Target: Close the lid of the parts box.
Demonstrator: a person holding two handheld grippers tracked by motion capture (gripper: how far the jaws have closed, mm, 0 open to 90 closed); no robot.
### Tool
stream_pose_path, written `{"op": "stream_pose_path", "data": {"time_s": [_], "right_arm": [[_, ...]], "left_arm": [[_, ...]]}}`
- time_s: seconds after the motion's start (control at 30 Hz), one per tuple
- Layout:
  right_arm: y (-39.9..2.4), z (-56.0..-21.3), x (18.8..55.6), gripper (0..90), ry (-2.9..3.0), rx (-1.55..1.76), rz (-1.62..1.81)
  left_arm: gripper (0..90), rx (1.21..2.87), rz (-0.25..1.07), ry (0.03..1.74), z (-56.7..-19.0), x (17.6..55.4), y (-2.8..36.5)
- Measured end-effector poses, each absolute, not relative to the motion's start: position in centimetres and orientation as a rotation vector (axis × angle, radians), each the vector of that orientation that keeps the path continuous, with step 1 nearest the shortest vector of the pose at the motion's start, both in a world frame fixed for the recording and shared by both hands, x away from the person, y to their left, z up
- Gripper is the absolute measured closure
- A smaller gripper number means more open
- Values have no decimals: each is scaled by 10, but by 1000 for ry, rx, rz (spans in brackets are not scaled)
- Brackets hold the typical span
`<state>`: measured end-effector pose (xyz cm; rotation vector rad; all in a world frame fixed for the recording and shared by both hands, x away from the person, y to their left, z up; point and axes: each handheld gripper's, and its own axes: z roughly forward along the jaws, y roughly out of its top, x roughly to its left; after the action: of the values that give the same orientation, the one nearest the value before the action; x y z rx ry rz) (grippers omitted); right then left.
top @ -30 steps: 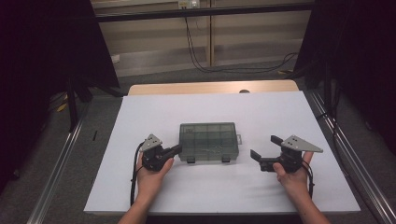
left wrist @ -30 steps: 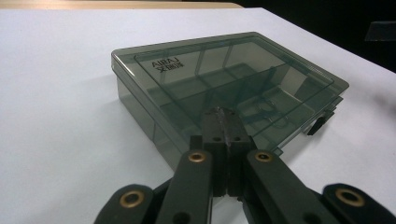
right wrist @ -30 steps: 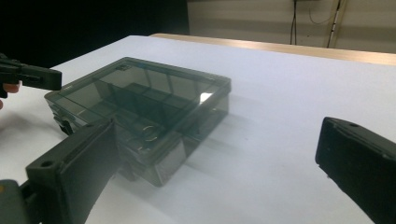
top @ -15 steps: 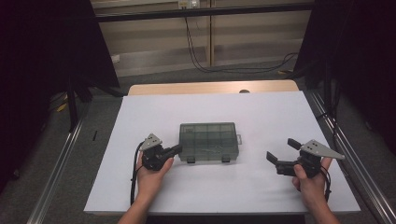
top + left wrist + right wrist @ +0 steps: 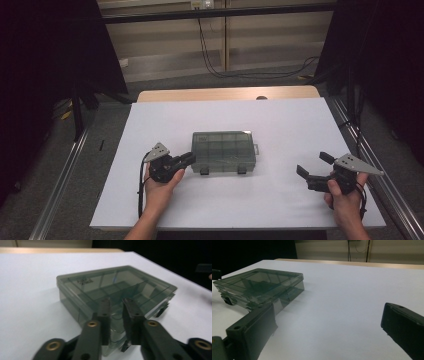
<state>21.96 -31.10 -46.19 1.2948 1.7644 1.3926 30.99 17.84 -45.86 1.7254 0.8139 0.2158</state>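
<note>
Where the high view looks down, a lidded compartment box (image 5: 224, 151) sits mid-desk (image 5: 280, 125); the left tool (image 5: 187, 159) braces its near-left corner, likely steadying it. Left gripper view: jaws nearly closed, grasping nothing. Right gripper view: the right tool (image 5: 314, 165) — jaws released — waits well apart.

No readable text — the box lid (image 5: 85, 281) embossing is too blurred.

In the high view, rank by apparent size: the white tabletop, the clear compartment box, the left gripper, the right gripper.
1. White tabletop
2. Compartment box
3. Right gripper, jaws wide apart
4. Left gripper, jaws nearly together

The grippers look close in size; the right's open spread makes it look bigger.
</note>
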Motion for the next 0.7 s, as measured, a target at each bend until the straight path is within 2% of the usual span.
{"op": "stream_pose_path", "data": {"time_s": [0.1,0.17,0.47,0.7], "right_arm": [[-316,-462,218,0,1759,1298,1382],[-319,-462,218,0,1747,1313,1382],[-324,-461,216,0,1740,1319,1374],[-326,-462,217,0,1728,1328,1361]], "left_arm": [[614,1719,247,783,-454,305,184],[487,1713,279,800,-452,302,188],[16,1748,337,860,-452,293,207],[0,1730,356,890,-452,290,226]]}}
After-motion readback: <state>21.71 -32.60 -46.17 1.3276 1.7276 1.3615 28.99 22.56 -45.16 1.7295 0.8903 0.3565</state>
